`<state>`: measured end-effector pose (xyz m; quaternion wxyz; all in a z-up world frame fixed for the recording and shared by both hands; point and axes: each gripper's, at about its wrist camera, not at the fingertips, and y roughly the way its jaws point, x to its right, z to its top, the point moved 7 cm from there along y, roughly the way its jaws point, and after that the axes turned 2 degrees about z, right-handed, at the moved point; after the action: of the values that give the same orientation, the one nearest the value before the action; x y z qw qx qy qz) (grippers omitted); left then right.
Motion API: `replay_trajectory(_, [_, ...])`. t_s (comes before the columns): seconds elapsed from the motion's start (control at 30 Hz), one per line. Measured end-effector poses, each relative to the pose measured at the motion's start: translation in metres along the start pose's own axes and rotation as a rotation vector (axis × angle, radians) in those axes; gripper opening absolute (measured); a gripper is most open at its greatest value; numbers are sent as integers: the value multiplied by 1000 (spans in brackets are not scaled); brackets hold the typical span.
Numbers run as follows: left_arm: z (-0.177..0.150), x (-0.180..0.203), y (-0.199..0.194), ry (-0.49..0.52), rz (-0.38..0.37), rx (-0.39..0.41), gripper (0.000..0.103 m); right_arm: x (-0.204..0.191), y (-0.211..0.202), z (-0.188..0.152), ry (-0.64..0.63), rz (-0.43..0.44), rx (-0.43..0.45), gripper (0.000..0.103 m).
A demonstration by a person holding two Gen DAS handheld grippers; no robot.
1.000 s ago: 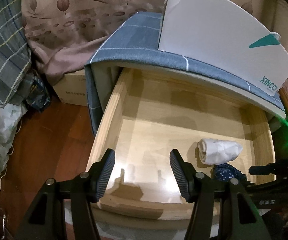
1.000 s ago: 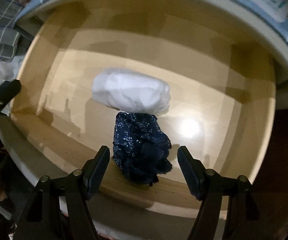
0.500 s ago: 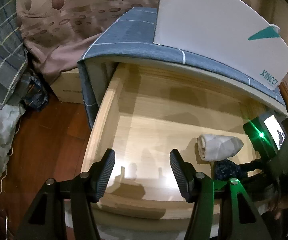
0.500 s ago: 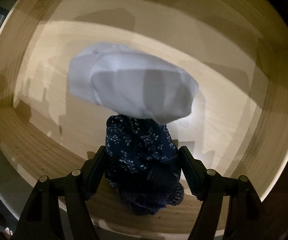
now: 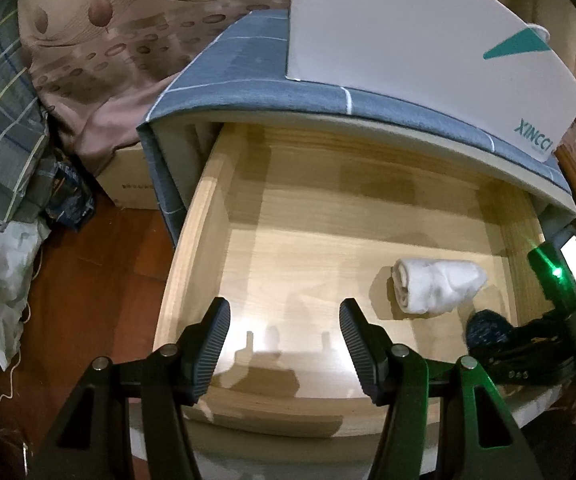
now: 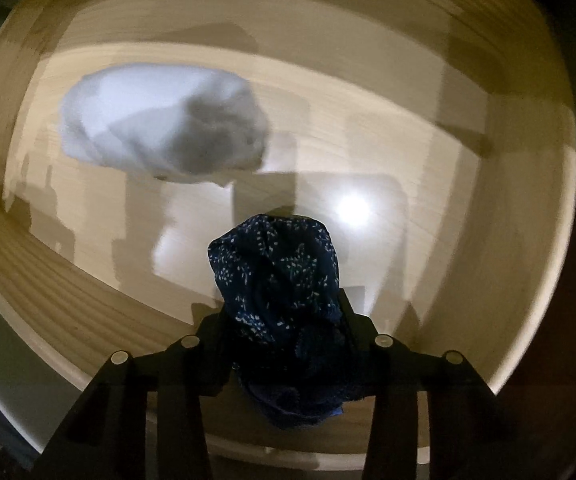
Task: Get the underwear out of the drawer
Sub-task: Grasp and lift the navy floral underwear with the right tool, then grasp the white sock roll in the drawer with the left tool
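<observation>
Underwear [image 6: 276,280], a dark blue bundle speckled with small white flecks, sits near the front right corner of an open wooden drawer [image 5: 192,240], with the right gripper [image 6: 284,320] pointing straight down over it, its jaws closing on the fabric and pressing into the bundle from both sides. White rolled cloth [image 5: 435,286] lies just behind the bundle on the drawer floor, apart from it in the right wrist view. Over the drawer's front edge the left gripper [image 5: 284,340] hangs with its jaws spread wide and nothing between them. A grey-blue checked cloth [image 5: 240,76] covers the cabinet top, where a white box [image 5: 407,40] with teal lettering stands. Wooden floor [image 5: 88,280] and heaped bedding [image 5: 96,40] lie to the left.
</observation>
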<state>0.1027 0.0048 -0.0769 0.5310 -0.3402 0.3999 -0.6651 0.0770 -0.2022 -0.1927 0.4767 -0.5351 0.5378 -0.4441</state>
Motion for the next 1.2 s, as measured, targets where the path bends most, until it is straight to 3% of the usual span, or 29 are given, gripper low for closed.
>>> replay_trajectory(0.43, [-1, 25, 8, 152, -35, -45, 58, 6, -6, -13, 39, 15, 42, 34])
replay_trajectory(0.7, [14, 55, 5, 443, -21, -18, 58, 15, -5, -17, 57, 66, 63, 32])
replay_trajectory(0.83, [18, 68, 9, 536, -22, -30, 58, 40, -9, -26, 65, 81, 70, 32])
replay_trajectory(1.07, [19, 96, 20, 722, -61, -61, 58, 48, -10, -28, 78, 91, 87, 31])
replay_trajectory(1.2, [18, 110, 29, 773, -103, -98, 58, 50, -10, -27, 82, 94, 93, 31])
